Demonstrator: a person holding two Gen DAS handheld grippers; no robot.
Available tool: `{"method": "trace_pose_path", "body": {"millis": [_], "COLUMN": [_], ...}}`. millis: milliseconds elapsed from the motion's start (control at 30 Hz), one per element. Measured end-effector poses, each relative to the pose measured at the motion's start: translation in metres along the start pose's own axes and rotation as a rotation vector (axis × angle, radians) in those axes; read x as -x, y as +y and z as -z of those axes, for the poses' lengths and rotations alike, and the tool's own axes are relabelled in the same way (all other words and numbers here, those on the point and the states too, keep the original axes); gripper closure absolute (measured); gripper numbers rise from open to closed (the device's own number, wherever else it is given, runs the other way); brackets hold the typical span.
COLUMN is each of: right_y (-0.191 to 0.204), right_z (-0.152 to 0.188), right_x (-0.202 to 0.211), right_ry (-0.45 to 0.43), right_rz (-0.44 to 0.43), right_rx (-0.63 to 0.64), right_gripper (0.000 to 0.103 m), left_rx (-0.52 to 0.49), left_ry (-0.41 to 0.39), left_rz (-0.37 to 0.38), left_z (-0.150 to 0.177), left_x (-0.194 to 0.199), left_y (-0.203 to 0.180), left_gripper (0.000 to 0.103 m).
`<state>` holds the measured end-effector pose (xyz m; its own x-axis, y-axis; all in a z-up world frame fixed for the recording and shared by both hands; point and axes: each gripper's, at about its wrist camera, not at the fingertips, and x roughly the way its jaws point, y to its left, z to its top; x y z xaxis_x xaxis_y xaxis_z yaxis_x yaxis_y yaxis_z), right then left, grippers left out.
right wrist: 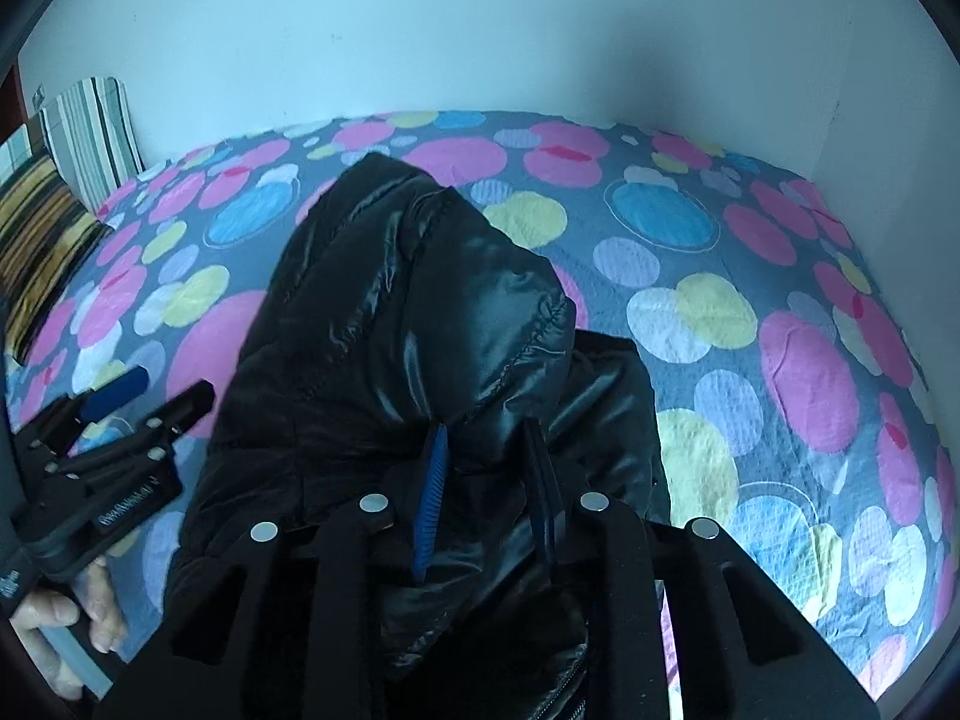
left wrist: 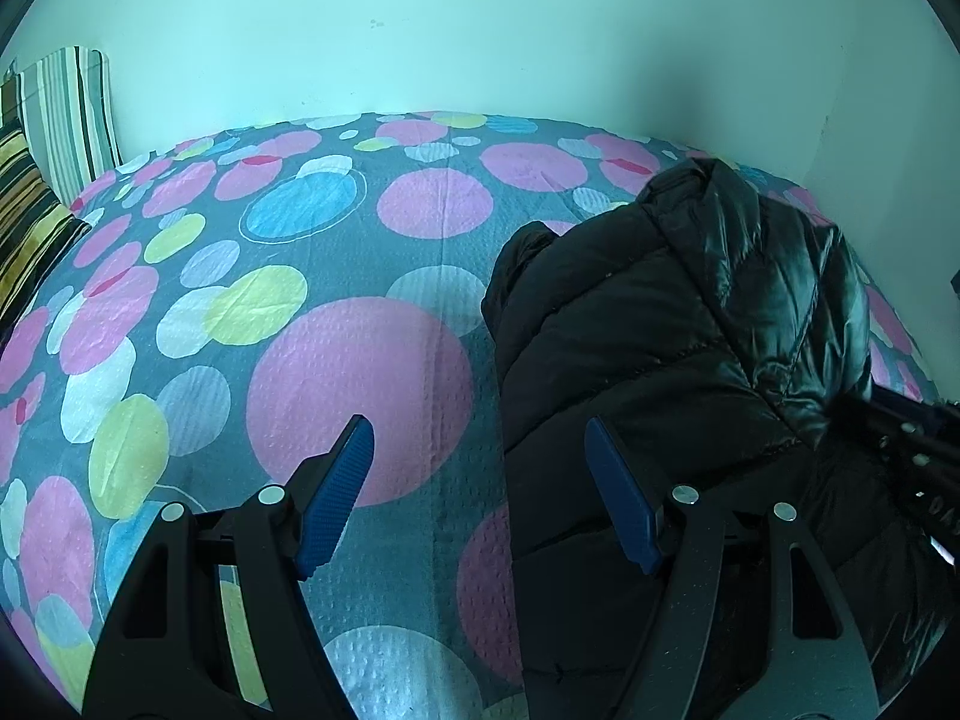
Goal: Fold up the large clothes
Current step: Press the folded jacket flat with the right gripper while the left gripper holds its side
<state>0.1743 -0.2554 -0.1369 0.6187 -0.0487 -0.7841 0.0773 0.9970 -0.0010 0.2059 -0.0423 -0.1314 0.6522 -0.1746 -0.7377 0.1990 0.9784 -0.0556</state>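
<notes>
- Step in hand: a fold of the black puffer jacket (right wrist: pixel 384 360) is being seized near its close end, judged to be the start of a fold; the jacket lies bunched on the bedspread (left wrist: pixel 360 360) with coloured circles, toward the right half of the bed, its hood end raised toward the wall.
- Right gripper (right wrist: pixel 489 474): the blue-padded fingers (right wrist: pixel 433 498) are drawn narrow, with a ridge of shiny quilted fabric pinched between them; the jacket is taken as grasped.
- Left gripper (left wrist: pixel 480 492): the fingers (left wrist: pixel 336 498) are spread wide and empty; one is seen over bare bedspread, the other over the jacket's left edge. Whether that pad touches the fabric cannot be told.
- Next move, as judged: the left gripper would need to be closed on the near edge, so that the jacket can be lifted and laid over evenly by both.
- Striped pillows (left wrist: pixel 66 120) are seen at the far left, well apart from the jacket.
</notes>
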Motion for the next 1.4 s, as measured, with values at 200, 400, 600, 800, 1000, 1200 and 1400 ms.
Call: {"method": "trace_pose_path", "body": {"millis": [200,400,600,800,1000,1200,1400], "right_y": [-0.007,-0.039,-0.07,-0.083,-0.092,-0.091,-0.094], "right_z": [0.013,0.028,0.044,0.054,0.061,0.065,0.068], "right_x": [-0.01,-0.027,-0.046,-0.059,-0.069,-0.074,-0.077], "right_ry": [0.013,0.053,0.1,0.107,0.101,0.078,0.057], "right_rz": [0.05,0.076,0.017,-0.05,-0.098,-0.099,-0.111], "right_rx": [0.005,-0.053,-0.146,-0.198,-0.235,-0.247,-0.265], "right_gripper": [0.085,0.086,0.086,0.086,0.087,0.087,0.087], "left_rx": [-0.011,-0.043,-0.083,-0.118,-0.169,-0.18,-0.202], "left_ry": [0.001,0.017,0.014,0.033,0.037,0.048,0.04], "left_rz": [0.004,0.034,0.046,0.058,0.026,0.016,0.008], "left_z": [0.001,0.007,0.016,0.018,0.024,0.026,0.028], "left_x": [0.0,-0.002,-0.002,-0.01,-0.021,-0.034,-0.039], "left_y": [-0.004,-0.019,-0.037,-0.05,-0.067,-0.07,-0.076], "left_gripper": [0.03,0.03,0.03,0.041,0.049,0.049,0.051]}}
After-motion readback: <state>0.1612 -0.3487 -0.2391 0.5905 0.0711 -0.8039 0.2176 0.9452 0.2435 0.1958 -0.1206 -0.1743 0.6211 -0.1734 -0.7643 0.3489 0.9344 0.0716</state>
